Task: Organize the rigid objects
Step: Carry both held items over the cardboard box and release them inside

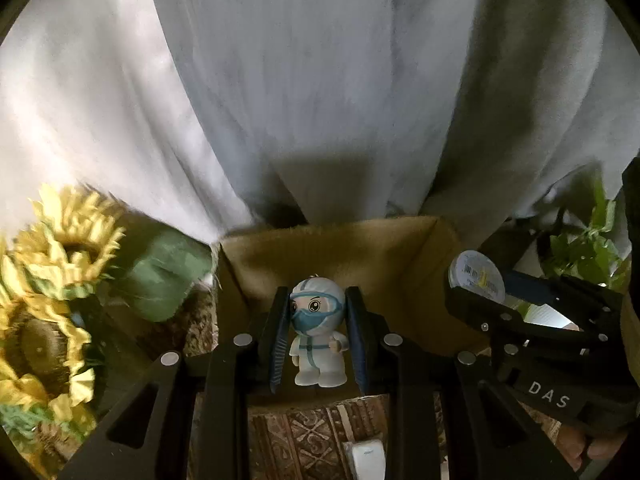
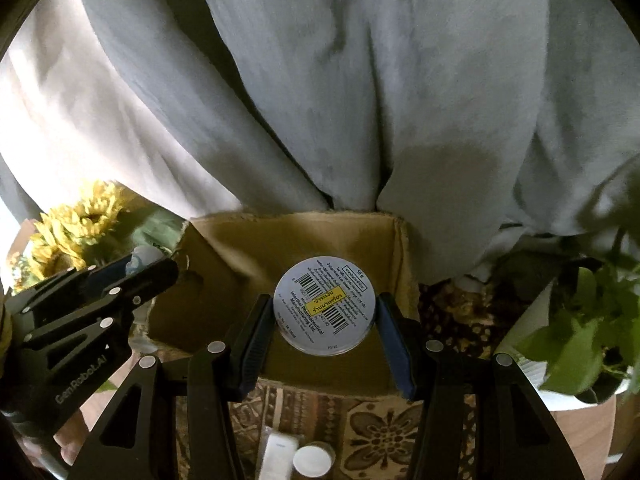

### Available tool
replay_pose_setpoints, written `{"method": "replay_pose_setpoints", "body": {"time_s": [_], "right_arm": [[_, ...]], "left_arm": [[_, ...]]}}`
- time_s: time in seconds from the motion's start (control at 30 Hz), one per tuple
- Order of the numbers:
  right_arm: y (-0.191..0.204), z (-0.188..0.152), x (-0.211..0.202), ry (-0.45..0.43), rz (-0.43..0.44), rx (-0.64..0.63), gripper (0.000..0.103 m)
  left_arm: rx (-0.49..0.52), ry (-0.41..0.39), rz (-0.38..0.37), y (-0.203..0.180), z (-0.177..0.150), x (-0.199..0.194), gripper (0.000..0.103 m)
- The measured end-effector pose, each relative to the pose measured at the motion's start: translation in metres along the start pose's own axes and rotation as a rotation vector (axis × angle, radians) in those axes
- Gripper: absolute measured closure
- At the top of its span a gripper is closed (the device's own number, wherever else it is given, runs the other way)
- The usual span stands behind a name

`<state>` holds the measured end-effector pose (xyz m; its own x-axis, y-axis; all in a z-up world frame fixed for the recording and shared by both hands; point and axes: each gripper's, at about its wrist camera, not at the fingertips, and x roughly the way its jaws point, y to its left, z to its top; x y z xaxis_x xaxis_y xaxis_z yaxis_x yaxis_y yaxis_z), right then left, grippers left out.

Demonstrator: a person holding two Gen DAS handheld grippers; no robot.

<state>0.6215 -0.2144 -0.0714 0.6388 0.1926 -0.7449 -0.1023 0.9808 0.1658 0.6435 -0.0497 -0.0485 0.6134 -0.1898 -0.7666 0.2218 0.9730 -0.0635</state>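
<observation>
Looking along the left hand-held gripper (image 1: 318, 336), the left wrist view showed its two blue-padded fingers (image 1: 280, 336) closed on a small figurine (image 1: 318, 332) in a white protective suit with blue goggles and mask. The figurine stood upright at lower centre of the frame, pinched at head and shoulder level, in front of an open cardboard box (image 1: 360, 248) whose tan inner walls filled the middle of the picture. At the right edge the right hand-held gripper (image 1: 480, 280) reached in, gripping a round tin (image 1: 478, 276) with a barcode label. Yellow sunflowers (image 1: 60, 260) crowded the lower left, a grey curtain (image 1: 320, 80) hung across the whole upper frame, and a brown patterned cloth (image 1: 316, 436) covered the counter at bottom centre.

In the right wrist view, the right hand-held gripper (image 2: 325, 320) clamped the round tin (image 2: 325, 306) between its fingers (image 2: 394, 340), the labelled flat face turned toward the camera, at centre frame above the cardboard box (image 2: 224, 248). The left hand-held gripper (image 2: 140, 268) entered from the left edge holding the figurine (image 2: 142, 258), only partly visible. A green potted plant (image 2: 580, 332) sat at lower right, sunflowers (image 2: 76, 228) at middle left. On the patterned cloth (image 2: 380, 428) at the bottom edge lay a white round cap (image 2: 314, 460) and a white rectangular item (image 2: 280, 456), just beside each other.
</observation>
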Motion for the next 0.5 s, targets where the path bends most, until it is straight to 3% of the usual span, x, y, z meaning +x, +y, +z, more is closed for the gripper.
{"method": "replay_pose_setpoints", "body": {"time_s": [0.23, 0.43, 0.5], "right_arm": [[-0.002, 0.007, 0.029, 0.087, -0.015, -0.023, 0.050], [-0.006, 0.006, 0.053, 0.168, -0.016, -0.032, 0.050], [-0.008, 0.004, 0.060, 0.188, -0.010, -0.025, 0.048]], "left_arm": [[0.006, 0.124, 0.011, 0.004, 0.003, 0.036, 0.075], [0.007, 0.184, 0.034, 0.005, -0.003, 0.053, 0.075], [0.013, 0.183, 0.041, 0.004, -0.005, 0.054, 0.068]]}}
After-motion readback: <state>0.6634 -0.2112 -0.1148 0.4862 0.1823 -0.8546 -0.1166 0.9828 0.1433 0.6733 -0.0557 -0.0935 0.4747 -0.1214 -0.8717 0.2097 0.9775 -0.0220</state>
